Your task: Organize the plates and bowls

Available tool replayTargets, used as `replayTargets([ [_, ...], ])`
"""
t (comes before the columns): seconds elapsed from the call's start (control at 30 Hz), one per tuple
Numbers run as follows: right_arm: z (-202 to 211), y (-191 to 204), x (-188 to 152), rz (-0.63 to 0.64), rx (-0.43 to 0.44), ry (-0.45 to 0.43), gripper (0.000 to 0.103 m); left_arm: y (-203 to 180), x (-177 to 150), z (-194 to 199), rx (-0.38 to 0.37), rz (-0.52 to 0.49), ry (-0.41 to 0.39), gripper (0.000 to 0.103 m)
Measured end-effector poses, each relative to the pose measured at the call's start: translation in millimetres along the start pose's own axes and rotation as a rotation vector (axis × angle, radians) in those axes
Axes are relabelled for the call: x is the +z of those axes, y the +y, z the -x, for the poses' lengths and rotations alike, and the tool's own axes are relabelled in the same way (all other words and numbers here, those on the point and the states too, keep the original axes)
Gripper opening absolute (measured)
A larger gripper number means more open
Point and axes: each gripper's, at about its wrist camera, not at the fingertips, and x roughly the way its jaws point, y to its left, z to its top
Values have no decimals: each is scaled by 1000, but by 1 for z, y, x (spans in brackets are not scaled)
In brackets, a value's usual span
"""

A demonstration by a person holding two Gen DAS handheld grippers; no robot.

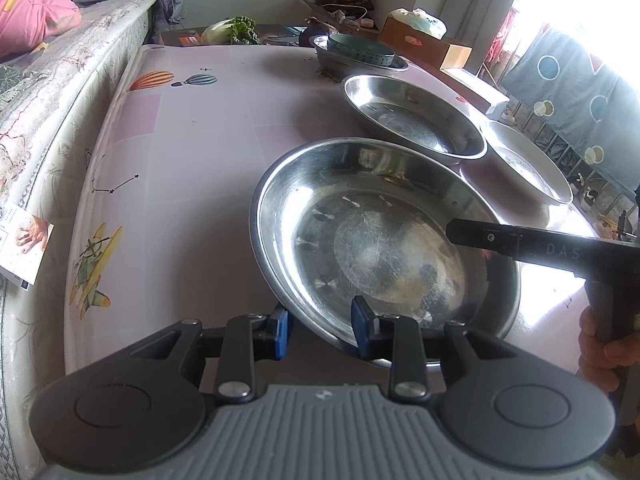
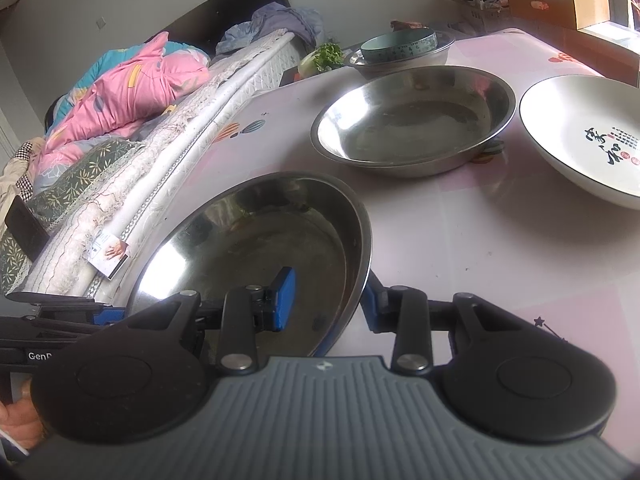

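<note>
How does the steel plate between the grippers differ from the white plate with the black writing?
The near steel plate is shiny bare metal; the white plate is matte white with a dark rim and black characters inside. The steel plate is tilted, its rim between the fingers of both the left gripper and the right gripper; the white plate sits untouched on the table. Both are round and shallow.

A pink table (image 2: pixel 460 240) with balloon and plane prints carries a steel plate (image 2: pixel 412 120), a white plate (image 2: pixel 580 136) beside it, and a steel bowl (image 2: pixel 404 62) farther back. A nearer steel plate (image 1: pixel 384 232) is tilted above it.
</note>
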Motion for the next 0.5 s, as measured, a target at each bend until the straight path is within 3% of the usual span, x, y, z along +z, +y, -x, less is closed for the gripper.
replayTargets([
  [0.27, 0, 1, 0, -1, -4, -3, 35, 3, 3, -1, 27, -3, -14, 43],
  [0.5, -2, -2, -1, -9, -10, -2, 35, 3, 8, -7, 47, -12, -32, 45],
])
